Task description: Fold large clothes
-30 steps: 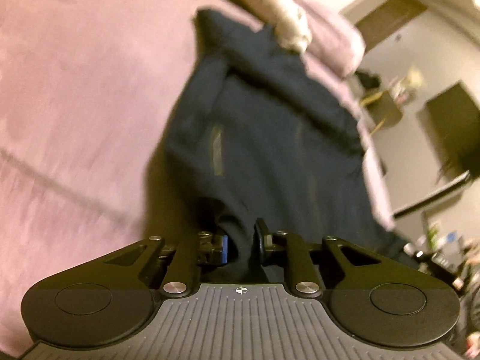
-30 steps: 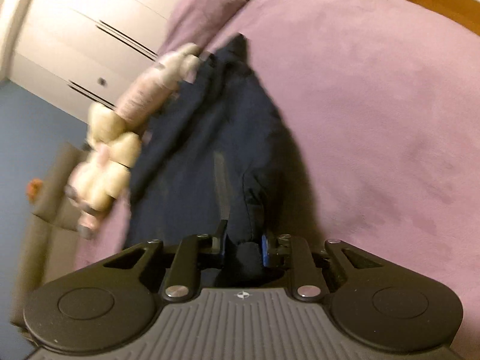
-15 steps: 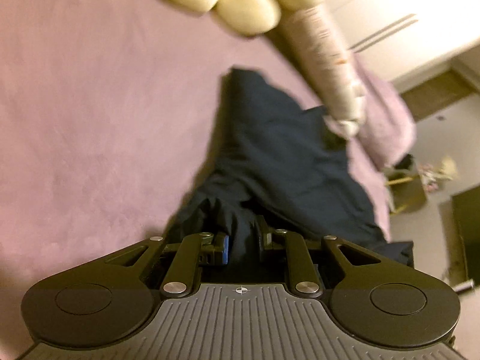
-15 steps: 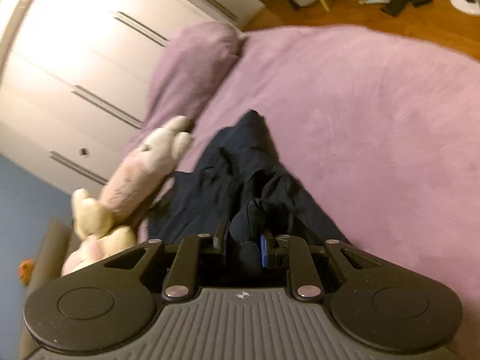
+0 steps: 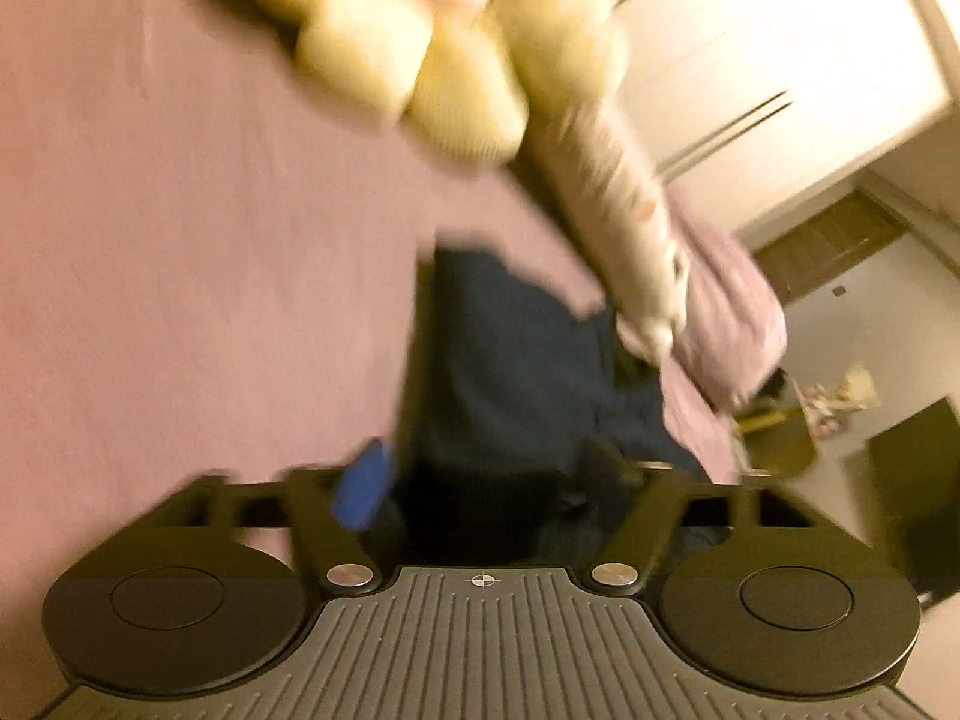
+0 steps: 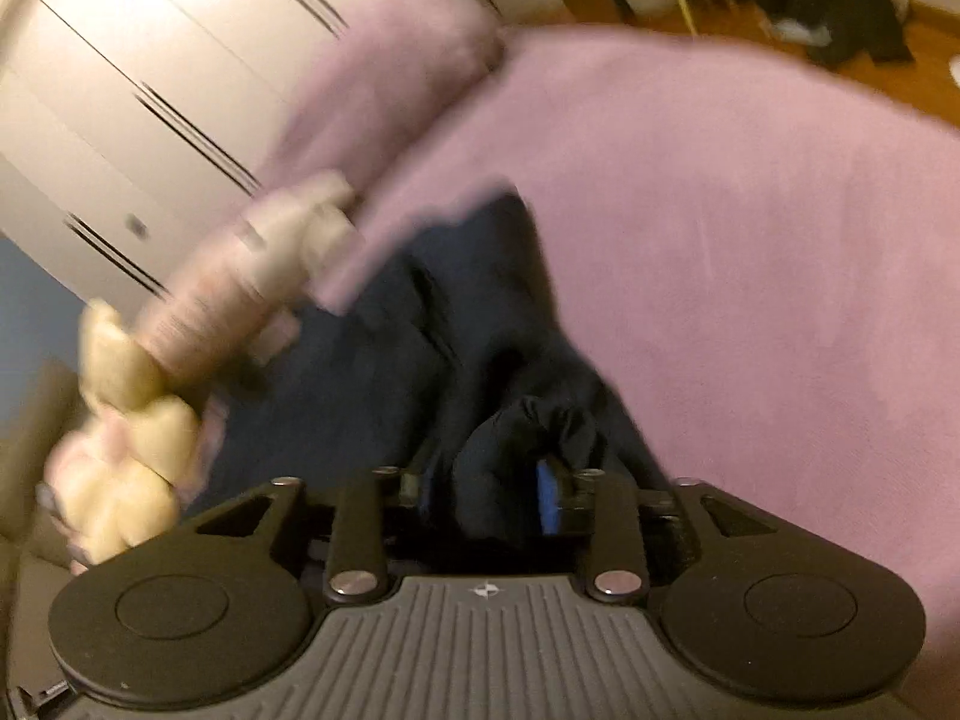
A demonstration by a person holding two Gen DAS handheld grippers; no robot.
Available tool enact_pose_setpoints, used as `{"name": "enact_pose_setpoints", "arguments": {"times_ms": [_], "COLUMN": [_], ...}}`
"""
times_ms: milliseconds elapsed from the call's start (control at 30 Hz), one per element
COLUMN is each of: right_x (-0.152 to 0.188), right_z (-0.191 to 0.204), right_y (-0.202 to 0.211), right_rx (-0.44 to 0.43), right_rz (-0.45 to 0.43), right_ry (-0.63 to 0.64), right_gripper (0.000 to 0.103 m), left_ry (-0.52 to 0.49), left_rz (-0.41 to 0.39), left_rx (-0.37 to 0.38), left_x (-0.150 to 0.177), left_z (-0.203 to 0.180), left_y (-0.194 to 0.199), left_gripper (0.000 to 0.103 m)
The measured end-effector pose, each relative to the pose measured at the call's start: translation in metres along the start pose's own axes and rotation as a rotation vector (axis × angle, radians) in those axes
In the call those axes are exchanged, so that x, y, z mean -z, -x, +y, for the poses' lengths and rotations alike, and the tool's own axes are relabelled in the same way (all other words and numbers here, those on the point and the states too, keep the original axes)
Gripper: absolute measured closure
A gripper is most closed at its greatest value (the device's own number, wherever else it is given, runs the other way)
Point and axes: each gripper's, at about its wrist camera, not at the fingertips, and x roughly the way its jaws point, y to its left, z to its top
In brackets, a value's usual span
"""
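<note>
A dark navy garment lies crumpled on a pink bed. In the left wrist view my left gripper stands open over the garment's near end, its blue pad swung wide, nothing between the fingers. In the right wrist view the garment stretches away from my right gripper, which is shut on a bunched fold of it. Both views are motion blurred.
A long cream and pink plush toy lies along the garment's far side and also shows in the right wrist view. A pink pillow sits at the bed's head before white wardrobe doors. Clothes lie on the wooden floor.
My left gripper has opened and let go of the garment. Both grippers have moved toward the head of the bed, bunching the garment shorter. The right stays shut on its fold.
</note>
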Motion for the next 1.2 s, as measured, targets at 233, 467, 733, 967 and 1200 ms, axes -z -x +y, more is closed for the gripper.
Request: {"name": "enact_pose_setpoints", "arguments": {"times_ms": [233, 467, 733, 967, 1200], "right_x": [0.01, 0.015, -0.003, 0.01, 0.02], "right_z": [0.002, 0.003, -0.015, -0.004, 0.034], "right_y": [0.015, -0.016, 0.017, -0.025, -0.01], "right_rx": [0.088, 0.137, 0.047, 0.146, 0.142], "right_rz": [-0.093, 0.024, -0.069, 0.018, -0.096], "right_ry": [0.161, 0.321, 0.3, 0.434, 0.53], "right_gripper": [0.035, 0.034, 0.026, 0.027, 0.094], "left_ry": [-0.296, -0.343, -0.363, -0.388, -0.465], "left_rz": [0.092, 0.178, 0.183, 0.198, 0.118], "left_rx": [-0.078, -0.075, -0.08, -0.108, -0.064], "left_x": [0.021, 0.038, 0.037, 0.04, 0.032], "left_z": [-0.02, -0.028, -0.033, -0.04, -0.073], "left_y": [-0.027, -0.062, -0.066, -0.073, -0.04], "left_gripper": [0.007, 0.026, 0.049, 0.06, 0.088]}}
